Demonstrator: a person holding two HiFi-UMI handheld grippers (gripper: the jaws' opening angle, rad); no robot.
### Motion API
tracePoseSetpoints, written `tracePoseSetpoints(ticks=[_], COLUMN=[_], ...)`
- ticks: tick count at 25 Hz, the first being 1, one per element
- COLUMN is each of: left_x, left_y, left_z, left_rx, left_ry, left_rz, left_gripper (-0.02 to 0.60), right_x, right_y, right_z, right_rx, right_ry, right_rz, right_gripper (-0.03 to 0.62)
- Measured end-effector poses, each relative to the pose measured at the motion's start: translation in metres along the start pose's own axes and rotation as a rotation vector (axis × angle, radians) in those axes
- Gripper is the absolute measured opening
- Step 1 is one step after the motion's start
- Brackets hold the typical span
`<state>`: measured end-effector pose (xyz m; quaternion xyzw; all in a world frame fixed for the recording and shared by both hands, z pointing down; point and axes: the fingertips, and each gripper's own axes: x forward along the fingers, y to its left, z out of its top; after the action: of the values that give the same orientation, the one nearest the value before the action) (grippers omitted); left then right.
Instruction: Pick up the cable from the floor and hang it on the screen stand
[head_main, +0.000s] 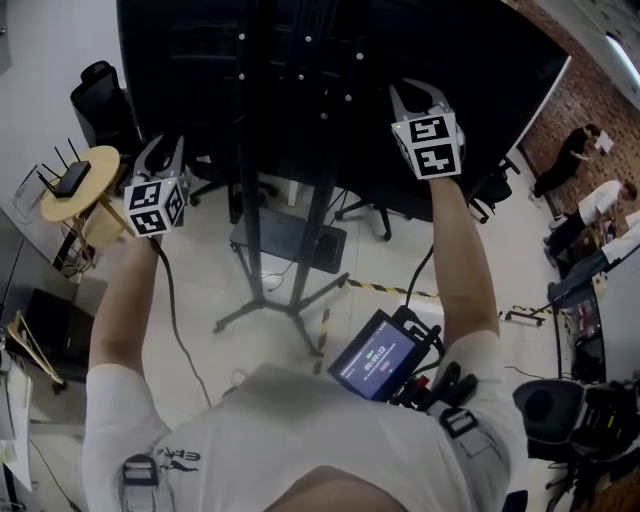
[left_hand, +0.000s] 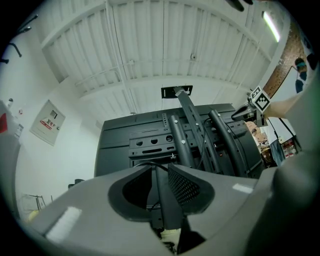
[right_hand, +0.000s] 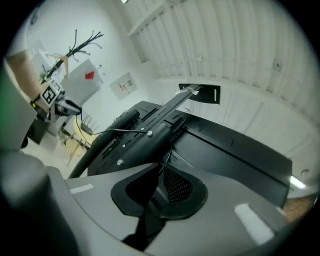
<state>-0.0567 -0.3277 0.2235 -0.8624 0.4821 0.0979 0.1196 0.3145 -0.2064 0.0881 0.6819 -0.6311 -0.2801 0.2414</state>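
- cable (left_hand: 150, 163): thin, black, off the floor.
- Left gripper view: a short arc of it sits at the tips of the left tongs (left_hand: 159, 169), pinched between the closed jaws.
- Right gripper view: a fine line curves up out of the right tongs (right_hand: 161, 168), jaws closed on it. The cable lies close against the back of the stand.
- screen stand (head_main: 308, 250): black and upright, with twin posts and splayed legs on the light floor.
- It carries a big black screen, seen from behind, on a slotted mount plate with screws.
- Can't tell whether the cable is hooked over any part of the stand.
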Motion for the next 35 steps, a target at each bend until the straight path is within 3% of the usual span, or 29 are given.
tracePoseSetpoints(ticks=[6,16,24,30,35], left_x=[-0.044,-0.106,-0.143,-0.185,-0.226], left_y=[-0.024,-0.077,-0.103,-0.111,-0.098], left_z=[-0.02,-0.021,-0.022,-0.034,-0.054], left_rx=[0.004,0.009,-0.064,-0.112,-0.145], left_ry=[0.062,0.087,0.095,0.107,0.146], left_rz=[0.031,0.028,-0.011,-0.047,-0.043], left_gripper=[0.091,0.05,0.021,0.017,0.011], right_x=[-0.033,-0.081,-0.132,-0.182,-0.213], right_y=[0.021,0.067,0.106,0.155,0.198], right_z=[-0.048,-0.099,-0.11,-0.134,-0.132], right_rx=[0.243,0.394,0.543,0.633,0.707], right_ry=[-0.039,-0.077,-0.18,-0.172,-0.154], right_rz=[0.11,0.205,0.294,0.268,0.243], right_gripper=[0.029,0.014,0.014,0.014,0.014])
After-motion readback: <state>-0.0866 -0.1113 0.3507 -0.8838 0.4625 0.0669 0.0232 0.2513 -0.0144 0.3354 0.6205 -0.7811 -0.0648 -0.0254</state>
